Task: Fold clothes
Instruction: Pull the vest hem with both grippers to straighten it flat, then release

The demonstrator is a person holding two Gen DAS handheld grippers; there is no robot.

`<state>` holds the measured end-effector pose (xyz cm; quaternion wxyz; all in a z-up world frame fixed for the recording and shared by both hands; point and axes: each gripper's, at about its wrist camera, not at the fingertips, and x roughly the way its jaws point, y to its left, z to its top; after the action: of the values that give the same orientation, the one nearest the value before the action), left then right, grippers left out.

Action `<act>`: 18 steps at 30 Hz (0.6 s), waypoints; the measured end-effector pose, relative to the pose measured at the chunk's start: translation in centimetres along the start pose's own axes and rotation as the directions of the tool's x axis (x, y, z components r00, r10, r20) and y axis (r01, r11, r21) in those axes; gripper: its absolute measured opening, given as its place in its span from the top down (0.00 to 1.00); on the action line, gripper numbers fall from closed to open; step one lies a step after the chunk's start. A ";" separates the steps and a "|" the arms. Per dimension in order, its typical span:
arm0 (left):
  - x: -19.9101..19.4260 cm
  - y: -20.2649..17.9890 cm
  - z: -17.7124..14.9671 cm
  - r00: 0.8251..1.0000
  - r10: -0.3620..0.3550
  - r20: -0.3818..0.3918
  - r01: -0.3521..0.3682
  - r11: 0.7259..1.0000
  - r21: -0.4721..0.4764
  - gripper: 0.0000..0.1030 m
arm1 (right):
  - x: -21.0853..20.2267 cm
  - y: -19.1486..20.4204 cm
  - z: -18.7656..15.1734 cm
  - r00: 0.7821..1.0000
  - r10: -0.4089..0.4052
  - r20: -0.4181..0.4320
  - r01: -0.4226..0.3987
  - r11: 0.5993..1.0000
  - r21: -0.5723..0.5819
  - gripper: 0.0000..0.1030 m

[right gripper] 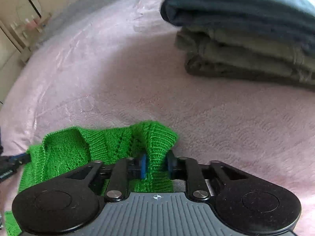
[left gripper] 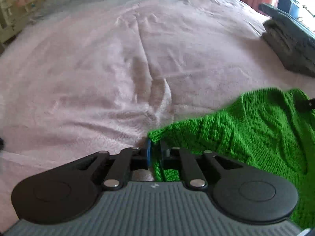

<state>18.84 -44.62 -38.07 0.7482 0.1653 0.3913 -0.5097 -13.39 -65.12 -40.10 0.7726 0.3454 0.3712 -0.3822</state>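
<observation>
A bright green knitted sweater (left gripper: 246, 129) hangs between my two grippers over a pink fleece bed cover. My left gripper (left gripper: 155, 153) is shut on one corner of the knit, which runs off to the right. In the right wrist view the green sweater (right gripper: 110, 147) bunches to the left, and my right gripper (right gripper: 156, 165) is shut on a thick fold of its edge. The other gripper (right gripper: 11, 163) shows dimly at the left border. Most of the sweater's body lies below both views.
A stack of folded clothes (right gripper: 246, 45), dark blue over grey-green pieces, sits on the pink bed cover (right gripper: 226, 127) ahead of the right gripper; the same stack (left gripper: 289, 39) is at the far right in the left view. Shelves (left gripper: 11, 9) stand beyond the bed.
</observation>
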 end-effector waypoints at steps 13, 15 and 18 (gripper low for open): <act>3.4 -6.3 -1.1 0.990 -0.045 -0.134 0.067 0.984 0.164 0.78 | 1.3 3.5 -0.4 1.000 -0.013 -0.016 0.009 0.982 -0.188 0.51; 4.5 -5.5 -0.5 0.992 -0.010 -0.124 0.022 0.995 0.098 0.84 | 0.2 2.4 0.2 1.000 0.009 0.001 -0.009 0.996 -0.088 0.51; 2.9 -5.4 1.0 0.998 -0.019 -0.059 0.020 1.000 0.009 0.80 | -4.3 2.8 -0.4 0.996 0.037 0.075 -0.031 0.996 -0.079 0.51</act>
<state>14.96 -49.32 -38.81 0.7305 0.1798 0.4123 -0.5138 -13.05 -62.03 -36.02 0.8055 0.3067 0.3498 -0.3672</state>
